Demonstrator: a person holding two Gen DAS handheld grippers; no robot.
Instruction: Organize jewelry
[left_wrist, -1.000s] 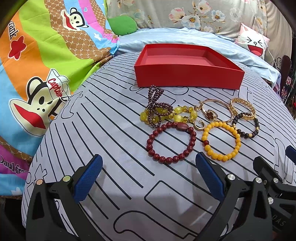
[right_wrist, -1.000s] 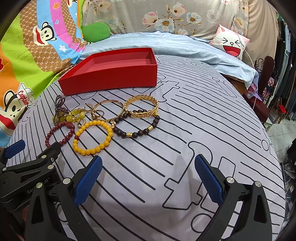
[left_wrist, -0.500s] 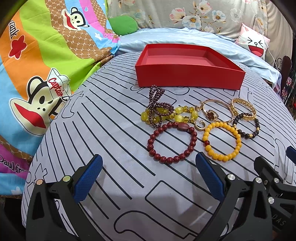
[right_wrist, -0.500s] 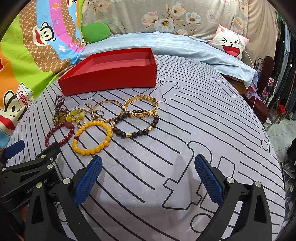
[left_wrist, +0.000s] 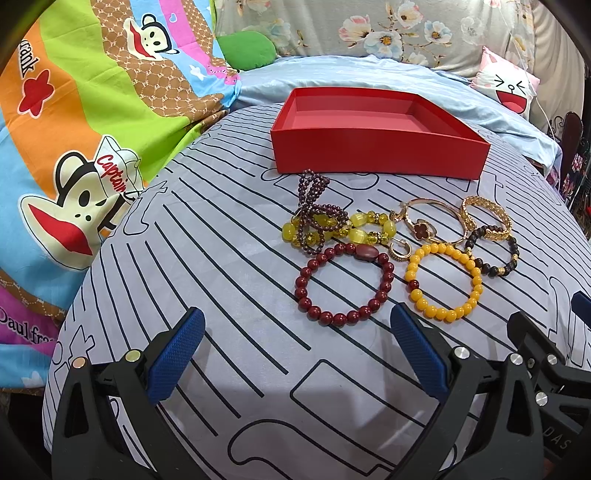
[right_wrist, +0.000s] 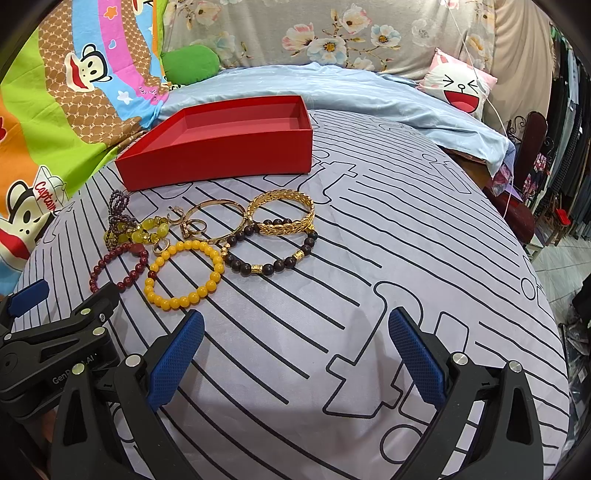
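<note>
An empty red tray (left_wrist: 376, 157) (right_wrist: 221, 162) sits at the far side of a grey striped cloth. In front of it lie several bracelets: a dark red bead one (left_wrist: 306, 295) (right_wrist: 96, 269), a yellow bead one (left_wrist: 443, 314) (right_wrist: 173, 301), a dark brown bead one (left_wrist: 511, 264) (right_wrist: 273, 266), a gold leaf bangle (left_wrist: 498, 230) (right_wrist: 291, 223), a thin gold bangle (left_wrist: 421, 221) (right_wrist: 214, 238), and a purple and yellow-green bead tangle (left_wrist: 321, 221) (right_wrist: 122, 221). My left gripper (left_wrist: 295, 352) is open and empty, just short of the red bracelet. My right gripper (right_wrist: 295, 349) is open and empty, near the cloth's front.
A colourful cartoon blanket (left_wrist: 74, 129) lies to the left, a light blue sheet (right_wrist: 332, 88) and a smiling cushion (right_wrist: 458, 83) behind the tray. The cloth falls away at the right edge (right_wrist: 535, 277), with room furniture beyond.
Both grippers have crept slightly forward toward the jewelry. Nothing on the cloth has moved.
</note>
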